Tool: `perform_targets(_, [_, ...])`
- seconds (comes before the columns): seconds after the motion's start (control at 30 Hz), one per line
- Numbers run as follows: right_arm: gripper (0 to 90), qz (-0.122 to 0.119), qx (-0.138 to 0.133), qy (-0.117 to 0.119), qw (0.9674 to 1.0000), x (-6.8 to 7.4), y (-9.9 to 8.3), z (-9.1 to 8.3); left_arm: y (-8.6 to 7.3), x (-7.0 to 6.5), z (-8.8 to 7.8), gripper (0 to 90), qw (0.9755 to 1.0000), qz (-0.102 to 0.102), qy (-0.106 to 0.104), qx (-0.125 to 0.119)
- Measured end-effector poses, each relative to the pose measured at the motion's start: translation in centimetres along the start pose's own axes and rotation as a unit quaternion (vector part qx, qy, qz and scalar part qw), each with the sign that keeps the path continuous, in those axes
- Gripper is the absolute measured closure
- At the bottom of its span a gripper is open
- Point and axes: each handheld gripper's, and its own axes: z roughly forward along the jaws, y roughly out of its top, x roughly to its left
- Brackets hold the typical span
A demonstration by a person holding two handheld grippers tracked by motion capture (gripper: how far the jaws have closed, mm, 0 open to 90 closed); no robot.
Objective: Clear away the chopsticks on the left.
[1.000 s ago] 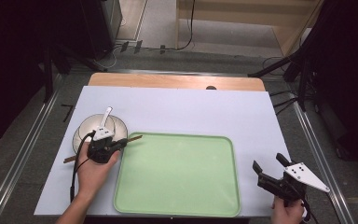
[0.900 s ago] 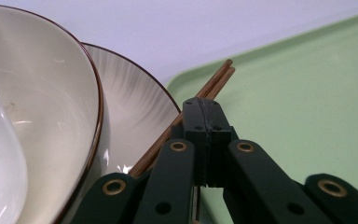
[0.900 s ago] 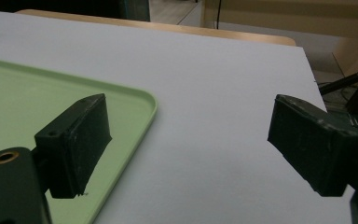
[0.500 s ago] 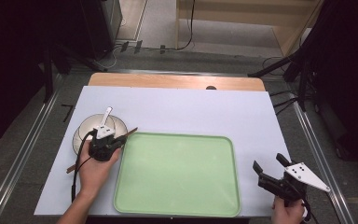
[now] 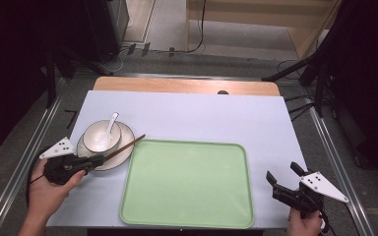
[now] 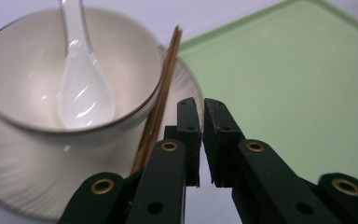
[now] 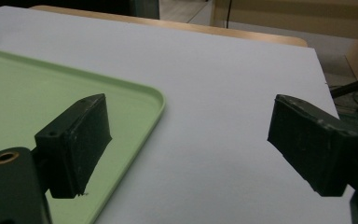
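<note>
A white bowl (image 5: 97, 137) with a clear spoon (image 5: 111, 123) in it stands on a white plate (image 5: 124, 148) at the table's left. Brown chopsticks (image 5: 128, 145) lie slanted across the plate's rim, tips toward the green tray (image 5: 187, 189). My left gripper (image 5: 98, 160) sits low at the plate's near edge, shut, with nothing between its jaws. In the left gripper view the chopsticks (image 6: 161, 93) run just outside the left jaw, beside the bowl (image 6: 23, 56). My right gripper (image 5: 283, 173) rests open on the table right of the tray, empty.
The tray (image 7: 28, 88) is bare and takes up the table's near middle. White tabletop stretches behind it to a wooden strip (image 5: 187, 85) at the far edge. Metal rails run along both sides of the table.
The left gripper has drawn back toward the near left, away from the tray. The chopsticks that reached out from its jaws now lie on the plate. The right gripper has not moved.
</note>
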Motion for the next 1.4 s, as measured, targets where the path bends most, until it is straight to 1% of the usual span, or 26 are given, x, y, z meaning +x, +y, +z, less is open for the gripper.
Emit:
perform_targets(0.03, [13.0, -0.003, -0.001, 0.002, 1.0000, 0.0, 0.0, 0.0, -0.2, 0.2, 0.1, 85.1, 0.9999, 0.000, 0.005, 0.009])
perform_targets(0.07, [13.0, -0.004, 0.000, 0.002, 1.0000, 0.1, 0.1, 0.0, -0.2, 0.2, 0.1, 85.1, 0.9999, 0.000, 0.005, 0.009])
perform_targets(0.1, [13.0, -0.005, 0.001, -0.001, 1.0000, 0.2, 0.1, 0.1, -0.5, 0.5, 0.5, 85.1, 0.9994, 0.005, 0.017, 0.030])
perform_targets(0.13, [13.0, -0.006, 0.001, -0.001, 1.0000, 0.2, 0.1, 0.1, -0.6, 0.5, 0.7, 84.9, 0.9989, 0.006, 0.025, 0.039])
perform_targets(0.17, [13.0, -0.005, 0.002, -0.002, 1.0000, 0.2, 0.1, 0.1, -0.6, 0.5, 0.7, 84.3, 0.9989, 0.006, 0.025, 0.039])
perform_targets(0.2, [13.0, -0.006, 0.002, -0.001, 1.0000, 0.2, 0.1, 0.1, -0.7, 0.5, 1.0, 83.8, 0.9984, 0.007, 0.033, 0.045])
perform_targets(0.27, [13.0, -0.008, 0.002, 0.000, 1.0000, 0.2, 0.1, 0.1, -0.8, 0.5, 1.3, 83.4, 0.9979, 0.007, 0.040, 0.051])
perform_targets(0.33, [13.0, -0.008, 0.005, 0.002, 1.0000, 0.2, 0.0, 0.1, -0.8, 0.5, 1.6, 81.9, 0.9975, 0.008, 0.042, 0.056])
perform_targets(0.4, [13.0, -0.007, 0.006, 0.003, 1.0000, 0.1, 0.0, 0.1, -0.8, 0.5, 1.7, 80.4, 0.9967, 0.013, 0.052, 0.061])
perform_targets(0.47, [13.0, -0.006, 0.006, 0.004, 1.0000, 0.1, 0.0, 0.1, -0.8, 0.4, 1.9, 79.0, 0.9964, 0.014, 0.055, 0.063])
perform_targets(0.67, [13.0, -0.007, 0.007, 0.004, 0.9999, 0.1, 0.0, 0.1, -0.8, 0.3, 2.2, 77.9, 0.9962, 0.017, 0.049, 0.071])
perform_targets(0.77, [13.0, -0.008, 0.007, 0.005, 0.9999, 0.1, 0.0, 0.1, -0.8, 0.3, 2.3, 78.0, 0.9960, 0.018, 0.049, 0.072])
perform_targets(0.8, [13.0, -0.007, 0.008, 0.006, 0.9999, 0.2, 0.0, 0.1, -0.8, 0.2, 2.3, 77.9, 0.9959, 0.019, 0.053, 0.071])
perform_targets(0.9, [13.0, -0.006, 0.009, 0.005, 0.9999, 0.2, 0.0, 0.1, -0.8, 0.4, 2.1, 77.4, 0.9961, 0.014, 0.056, 0.066])
perform_targets(0.93, [13.0, -0.007, 0.009, 0.006, 0.9999, 0.2, -0.1, 0.1, -0.8, 0.5, 2.1, 77.4, 0.9958, 0.012, 0.060, 0.068])
perform_targets(1.13, [13.0, -0.005, 0.009, 0.006, 0.9999, 0.1, -0.1, 0.1, -0.8, 0.5, 2.2, 79.1, 0.9961, 0.011, 0.051, 0.070])
perform_targets(1.23, [13.0, -0.006, 0.009, 0.005, 0.9999, 0.2, -0.1, 0.2, -0.7, 0.4, 2.3, 79.8, 0.9960, 0.011, 0.052, 0.071])
perform_targets(1.4, [13.0, -0.005, 0.009, 0.005, 0.9999, 0.2, -0.1, 0.2, -0.6, 0.2, 2.4, 80.0, 0.9957, 0.016, 0.054, 0.073])
